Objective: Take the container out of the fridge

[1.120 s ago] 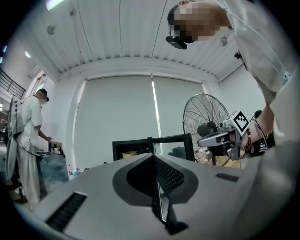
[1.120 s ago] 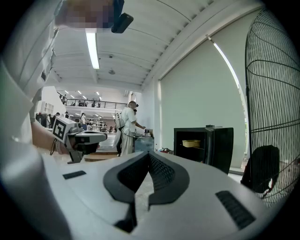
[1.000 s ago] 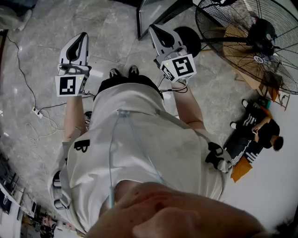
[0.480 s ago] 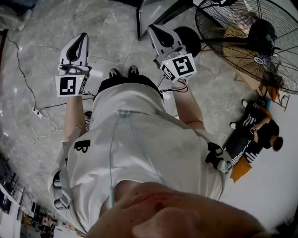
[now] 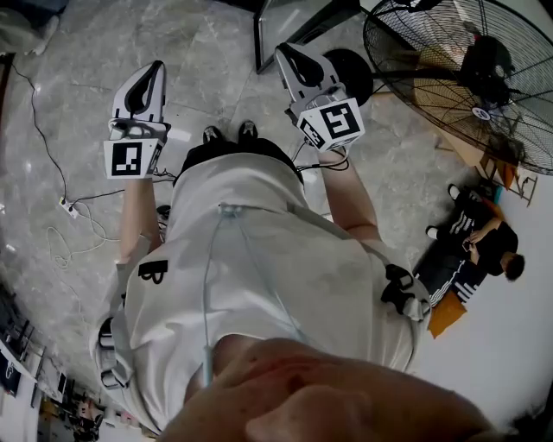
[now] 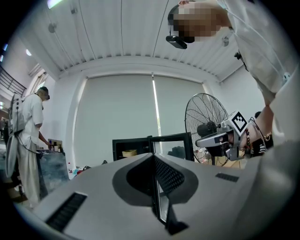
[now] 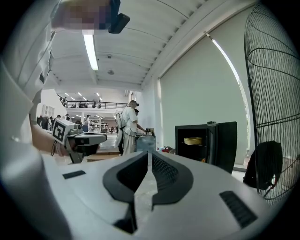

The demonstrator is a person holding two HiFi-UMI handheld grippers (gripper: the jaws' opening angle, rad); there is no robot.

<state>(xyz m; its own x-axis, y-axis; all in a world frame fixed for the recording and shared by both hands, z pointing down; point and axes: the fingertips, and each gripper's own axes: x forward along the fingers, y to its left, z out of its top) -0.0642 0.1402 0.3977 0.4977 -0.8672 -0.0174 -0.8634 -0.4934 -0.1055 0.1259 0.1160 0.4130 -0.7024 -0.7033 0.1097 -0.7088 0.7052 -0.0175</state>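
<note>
A small black fridge (image 7: 205, 145) stands some way ahead on the floor with its door swung open. On its upper shelf sits a shallow yellow container (image 7: 193, 140). The left gripper view shows the same fridge (image 6: 140, 149) and container (image 6: 129, 153) in the distance. My left gripper (image 5: 155, 66) and right gripper (image 5: 281, 50) are held out in front of the body, both pointing towards the fridge (image 5: 289, 22) and far short of it. Both are shut, and neither the left gripper (image 6: 153, 157) nor the right gripper (image 7: 149, 154) has anything between its fingers.
A large floor fan (image 5: 467, 78) stands at the right, close to the fridge. A person (image 5: 471, 250) sits on the floor at the right. Cables and a power strip (image 5: 62, 207) lie on the floor at the left. A standing person (image 7: 129, 126) works at a table left of the fridge.
</note>
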